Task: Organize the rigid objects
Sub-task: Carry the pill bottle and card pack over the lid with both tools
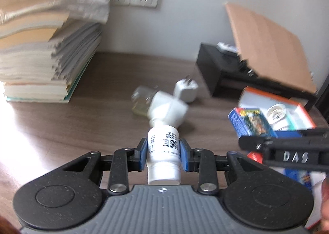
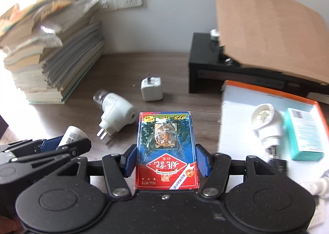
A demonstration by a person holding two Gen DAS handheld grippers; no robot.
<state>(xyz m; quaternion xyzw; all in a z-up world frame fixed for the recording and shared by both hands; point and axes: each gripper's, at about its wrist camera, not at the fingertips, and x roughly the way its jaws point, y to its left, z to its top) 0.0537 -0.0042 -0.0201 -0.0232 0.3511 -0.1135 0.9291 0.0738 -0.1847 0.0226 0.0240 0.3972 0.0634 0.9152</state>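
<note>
Both claws loaded, short of the open orange-rimmed box (image 2: 269, 98).

We see the right claw (image 2: 166, 160) closed on a card pack (image 2: 165, 147), long axis pointing away, with the box just to its right and nearer this hand. The left claw (image 1: 163, 154) is clamped on a white bottle (image 1: 163, 151), cap toward the camera. A plug-in night light (image 2: 115, 114) and charger cube (image 2: 151, 89) lie on the desk (image 2: 82, 114) beyond.
</note>
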